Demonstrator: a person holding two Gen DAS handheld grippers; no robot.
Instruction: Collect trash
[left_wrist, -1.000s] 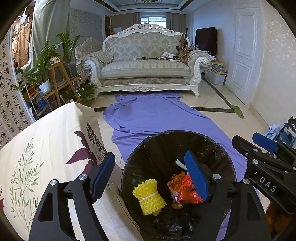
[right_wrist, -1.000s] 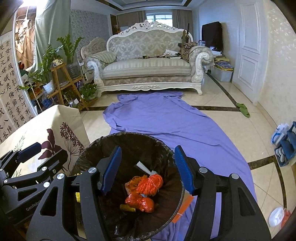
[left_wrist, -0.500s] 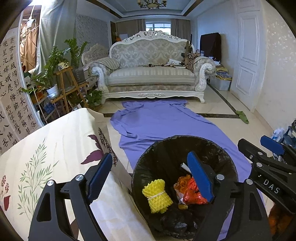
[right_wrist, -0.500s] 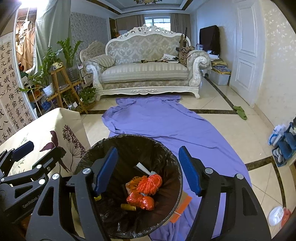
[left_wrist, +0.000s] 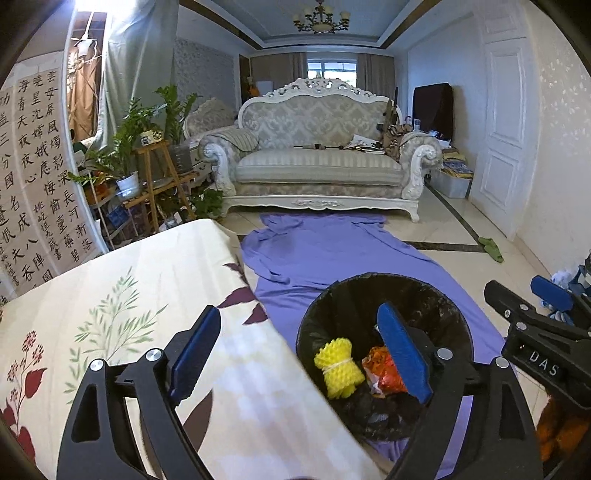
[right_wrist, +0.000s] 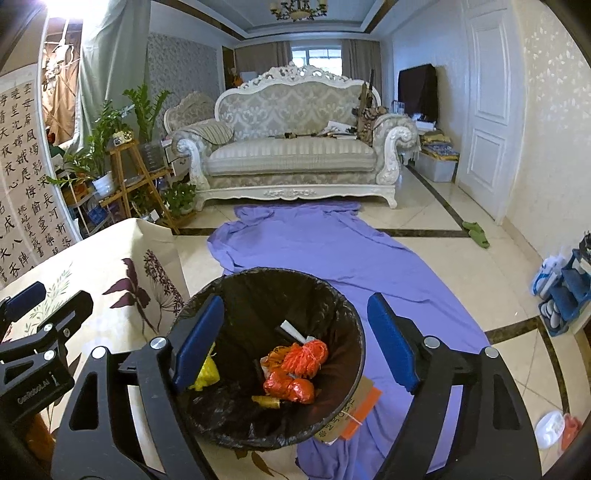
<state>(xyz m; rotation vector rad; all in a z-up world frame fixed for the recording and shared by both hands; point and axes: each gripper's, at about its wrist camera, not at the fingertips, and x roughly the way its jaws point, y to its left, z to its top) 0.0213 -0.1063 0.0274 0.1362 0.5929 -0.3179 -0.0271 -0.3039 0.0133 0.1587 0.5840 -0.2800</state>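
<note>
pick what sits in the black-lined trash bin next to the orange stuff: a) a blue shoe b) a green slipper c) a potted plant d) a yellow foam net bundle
d: the left wrist view shows a yellow foam net bundle lying inside the trash bin beside the orange trash; the green slipper lies on the floor near the door.

Your two wrist views, side by side

Both look forward and down, close over the bin (left_wrist: 384, 332) (right_wrist: 266, 354), sharing sofa (left_wrist: 317, 162) (right_wrist: 291, 147) and purple cloth (left_wrist: 332, 254) (right_wrist: 332, 254).
</note>
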